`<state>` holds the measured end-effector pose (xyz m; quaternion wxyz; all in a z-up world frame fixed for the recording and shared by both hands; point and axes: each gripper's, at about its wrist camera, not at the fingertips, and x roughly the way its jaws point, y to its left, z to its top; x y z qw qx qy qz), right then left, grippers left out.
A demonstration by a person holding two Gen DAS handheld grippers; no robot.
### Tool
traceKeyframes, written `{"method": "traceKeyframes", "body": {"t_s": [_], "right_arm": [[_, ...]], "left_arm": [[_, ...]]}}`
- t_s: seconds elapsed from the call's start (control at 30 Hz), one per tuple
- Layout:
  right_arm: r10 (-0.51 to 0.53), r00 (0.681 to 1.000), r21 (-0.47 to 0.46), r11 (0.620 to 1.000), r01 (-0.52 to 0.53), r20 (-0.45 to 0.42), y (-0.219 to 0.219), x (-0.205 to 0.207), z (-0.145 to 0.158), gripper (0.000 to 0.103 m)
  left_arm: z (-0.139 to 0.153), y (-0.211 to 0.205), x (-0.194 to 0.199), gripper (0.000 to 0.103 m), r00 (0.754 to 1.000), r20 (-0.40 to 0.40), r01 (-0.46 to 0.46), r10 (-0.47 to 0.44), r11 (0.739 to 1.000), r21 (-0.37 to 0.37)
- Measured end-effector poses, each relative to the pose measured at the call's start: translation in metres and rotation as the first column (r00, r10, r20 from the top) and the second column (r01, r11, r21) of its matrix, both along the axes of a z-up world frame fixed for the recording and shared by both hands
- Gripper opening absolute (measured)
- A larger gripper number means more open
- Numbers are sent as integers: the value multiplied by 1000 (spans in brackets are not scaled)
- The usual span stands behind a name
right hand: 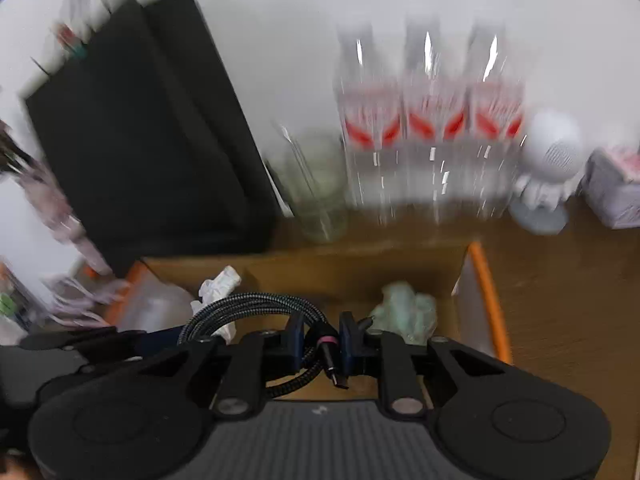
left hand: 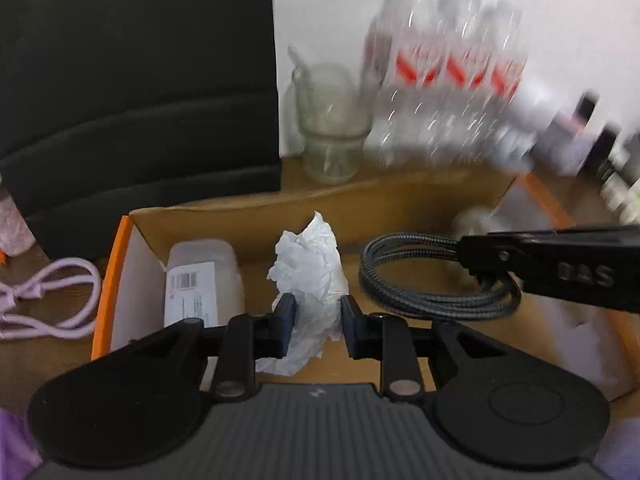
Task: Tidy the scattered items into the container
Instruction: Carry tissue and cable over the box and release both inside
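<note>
My left gripper (left hand: 316, 320) is shut on a crumpled white tissue (left hand: 310, 276) and holds it over the open cardboard box (left hand: 280, 204) with orange flaps. My right gripper (right hand: 322, 342) is shut on a coiled dark braided cable (right hand: 248, 312), also over the box; the cable (left hand: 432, 280) and the right gripper's fingers (left hand: 560, 264) show in the left wrist view. Inside the box lie a clear plastic container with a barcode label (left hand: 200, 280) and a pale green crumpled wad (right hand: 408, 308). A lilac cable (left hand: 48, 300) lies on the table left of the box.
A black case (left hand: 136, 80) stands behind the box at the left. A glass jar (left hand: 330, 124), three water bottles with red labels (left hand: 448, 80), a white round figure (right hand: 552, 168) and small packages (right hand: 616, 188) line the wall on the wooden table.
</note>
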<state>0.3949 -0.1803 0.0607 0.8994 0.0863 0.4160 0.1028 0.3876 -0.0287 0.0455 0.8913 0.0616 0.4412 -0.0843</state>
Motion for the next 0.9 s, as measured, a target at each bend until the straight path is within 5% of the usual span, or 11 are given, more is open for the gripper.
{"method": "traceKeyframes", "body": {"t_s": [0.17, 0.33, 0.5, 0.57, 0.9], "right_arm": [[-6, 998, -144, 990, -4, -68, 21, 27, -40, 15], [0, 998, -223, 975, -13, -55, 35, 23, -44, 21], [12, 999, -155, 988, -17, -35, 21, 2, -2, 40], [3, 999, -165, 986, -10, -43, 15, -9, 19, 61], [-6, 997, -173, 985, -8, -82, -7, -88, 98, 80]], "left_arm": [[-2, 2, 7, 44, 998, -44, -37, 37, 999, 14], [4, 14, -6, 44, 998, -44, -44, 43, 999, -30], [39, 29, -29, 45, 997, -14, -77, 76, 996, -55], [58, 36, -43, 45, 997, -1, -82, 82, 993, -83], [138, 43, -127, 49, 991, 80, -102, 112, 988, -118]]}}
